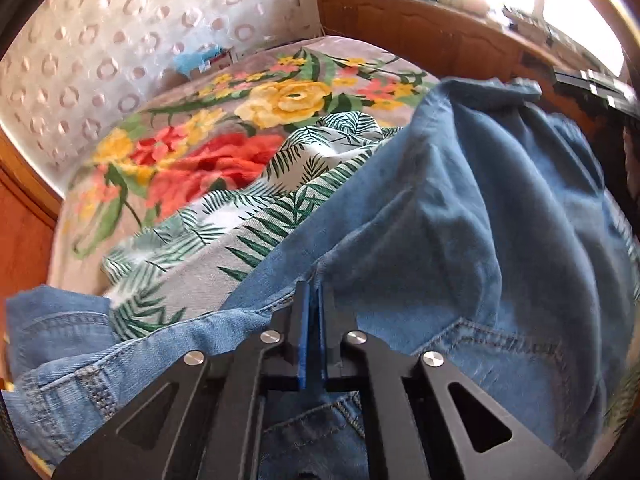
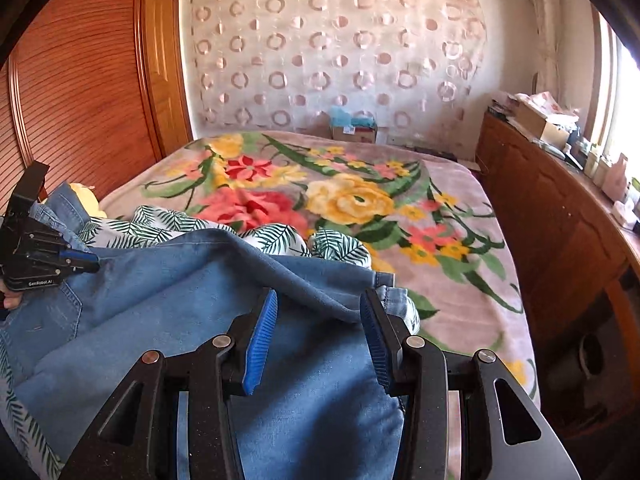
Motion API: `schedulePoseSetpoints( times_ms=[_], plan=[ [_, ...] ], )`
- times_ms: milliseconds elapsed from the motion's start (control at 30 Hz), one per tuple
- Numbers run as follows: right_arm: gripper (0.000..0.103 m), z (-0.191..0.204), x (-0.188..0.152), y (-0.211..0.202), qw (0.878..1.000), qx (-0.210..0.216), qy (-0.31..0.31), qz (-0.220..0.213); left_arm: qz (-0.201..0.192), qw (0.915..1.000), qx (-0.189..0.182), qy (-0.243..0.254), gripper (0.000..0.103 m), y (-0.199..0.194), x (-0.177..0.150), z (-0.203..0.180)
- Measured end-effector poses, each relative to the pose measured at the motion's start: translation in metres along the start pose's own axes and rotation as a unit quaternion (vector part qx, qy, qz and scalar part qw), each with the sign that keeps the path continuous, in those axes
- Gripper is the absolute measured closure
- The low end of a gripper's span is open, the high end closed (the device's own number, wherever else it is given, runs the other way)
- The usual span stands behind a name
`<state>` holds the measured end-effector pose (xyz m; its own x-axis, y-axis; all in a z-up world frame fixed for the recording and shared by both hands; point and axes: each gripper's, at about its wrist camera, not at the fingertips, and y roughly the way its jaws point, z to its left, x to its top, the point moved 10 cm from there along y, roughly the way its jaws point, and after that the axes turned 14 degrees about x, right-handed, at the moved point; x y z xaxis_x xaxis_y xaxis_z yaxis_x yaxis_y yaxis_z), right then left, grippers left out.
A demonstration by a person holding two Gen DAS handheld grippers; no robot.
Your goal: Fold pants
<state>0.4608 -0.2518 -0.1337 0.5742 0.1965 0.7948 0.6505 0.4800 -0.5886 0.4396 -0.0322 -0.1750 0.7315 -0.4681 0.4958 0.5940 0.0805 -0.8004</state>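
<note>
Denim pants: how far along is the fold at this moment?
Early. Done: the left tool is shut on the denim pants, pinching an edge. In hand: the cloth hangs bunched and wrinkled over the leaf-print fabric on the floral blanket. Left: the right tool is open over the denim, gripping nothing; no neat fold shows yet.

Right wrist view: pants (image 2: 168, 304) lie on a leaf-print cloth (image 2: 276, 236) on the bed (image 2: 460, 280), at 6 to 9 o'clock. Left tool (image 2: 94, 262) at 9 o'clock, clamped on the pants' edge. Right tool (image 2: 318, 304) at 6 o'clock, over the pants. Box (image 2: 354, 128) at 12 behind the bed; cabinet (image 2: 552, 216) at 3.
</note>
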Motion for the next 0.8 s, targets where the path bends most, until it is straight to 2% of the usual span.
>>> schedulePoseSetpoints(
  times_ms=[67, 200, 300, 567, 633, 733, 800],
  plan=[
    [0.058, -0.01, -0.006, -0.005, 1.0, -0.006, 0.009, 0.002, -0.013, 0.9996, 0.023, -0.003, 0.1, -0.007, 0.001, 0.008],
    [0.058, -0.022, -0.014, -0.014, 1.0, -0.022, 0.021, 0.005, -0.029, 0.9968, 0.051, -0.054, 0.1, -0.016, 0.008, 0.044],
    [0.058, -0.033, -0.021, -0.021, 0.999, -0.03, 0.028, 0.009, -0.018, 0.9957, 0.045, -0.079, 0.1, -0.012, 0.006, 0.06],
    [0.058, -0.046, -0.037, -0.029, 0.997, -0.041, 0.054, 0.028, -0.04, 0.9946, 0.025, -0.092, 0.099, -0.031, 0.002, 0.05],
    [0.058, -0.042, -0.033, -0.022, 0.997, -0.038, 0.05, 0.038, -0.046, 0.9941, 0.024, -0.095, 0.09, -0.038, 0.001, 0.047],
    [0.058, -0.037, -0.019, -0.011, 0.997, -0.033, 0.045, 0.051, -0.06, 0.9937, 0.016, -0.093, 0.07, -0.05, -0.001, 0.038],
    [0.058, -0.038, -0.012, 0.002, 0.996, -0.033, 0.039, 0.068, -0.068, 0.993, 0.011, -0.096, 0.047, -0.055, -0.002, 0.034]
  ],
)
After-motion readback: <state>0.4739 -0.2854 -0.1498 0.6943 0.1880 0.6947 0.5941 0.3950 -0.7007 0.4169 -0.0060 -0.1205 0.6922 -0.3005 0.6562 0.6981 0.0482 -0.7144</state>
